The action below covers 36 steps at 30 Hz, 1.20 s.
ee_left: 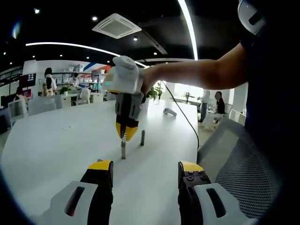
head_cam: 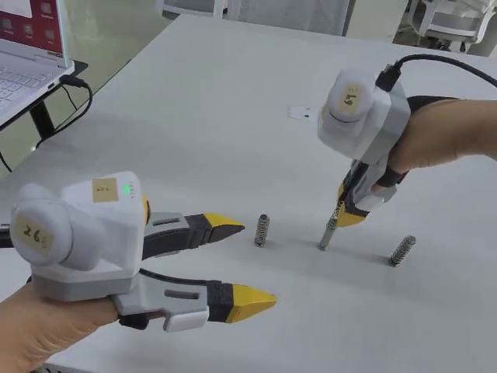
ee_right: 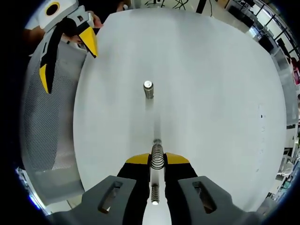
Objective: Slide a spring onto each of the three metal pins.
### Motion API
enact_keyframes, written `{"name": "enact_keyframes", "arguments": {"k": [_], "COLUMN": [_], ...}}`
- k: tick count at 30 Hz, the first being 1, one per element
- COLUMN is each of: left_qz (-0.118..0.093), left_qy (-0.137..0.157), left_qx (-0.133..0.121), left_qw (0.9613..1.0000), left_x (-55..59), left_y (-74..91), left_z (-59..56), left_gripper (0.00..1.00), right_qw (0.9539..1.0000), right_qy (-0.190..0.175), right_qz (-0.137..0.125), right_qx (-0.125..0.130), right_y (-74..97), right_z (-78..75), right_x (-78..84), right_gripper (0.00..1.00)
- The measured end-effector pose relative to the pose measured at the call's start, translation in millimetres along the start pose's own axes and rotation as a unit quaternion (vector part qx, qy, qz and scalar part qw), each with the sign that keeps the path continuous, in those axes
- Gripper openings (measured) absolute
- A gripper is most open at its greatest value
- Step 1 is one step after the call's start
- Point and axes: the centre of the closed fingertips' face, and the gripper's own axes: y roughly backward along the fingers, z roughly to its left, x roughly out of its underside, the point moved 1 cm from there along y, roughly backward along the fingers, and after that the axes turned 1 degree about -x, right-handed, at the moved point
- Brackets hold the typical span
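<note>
On the table [head_cam: 194,116], our right gripper [head_cam: 349,216] clamps a spring [ee_right: 158,160] over the middle pin [head_cam: 326,238], our left gripper [head_cam: 248,263] open; a tilt could jam its coils or topple the pin.

Big white table [head_cam: 202,101]. Far left there's an open laptop [head_cam: 23,47] on a black stand, with a black cable [head_cam: 89,95] plugged into its right side and looping down below it. A small white scrap [head_cam: 299,113] lies on the far part of the table. White chairs [head_cam: 454,19] sit past the far right corner, and a grey mesh chair [ee_left: 243,164] is just off the table edge. Room behind: ceiling vent [ee_left: 116,26], long strip light [ee_left: 187,26], a few people [ee_left: 49,79] way off, and a potted plant [ee_left: 64,89].
</note>
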Motion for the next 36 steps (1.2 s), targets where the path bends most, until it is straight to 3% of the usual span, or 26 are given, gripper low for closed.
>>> {"name": "enact_keyframes", "arguments": {"k": [16,36], "left_qz": [0.002,0.002], "left_qy": [-0.001,-0.001], "left_qx": [0.000,0.001], "left_qw": [1.0000,1.0000], "left_x": [-0.2,0.4], "left_y": [0.8,2.0], "left_z": [-0.6,-0.4], "left_gripper": [0.50,0.50], "right_qw": [0.9999,0.9999], "right_qy": [-0.004,-0.009], "right_qz": [0.010,0.012], "right_qx": [0.004,-0.001], "right_y": [-23.4,-39.3], "right_z": [6.4,6.9], "right_x": [2.8,3.6], "right_gripper": [0.08,0.09]}}
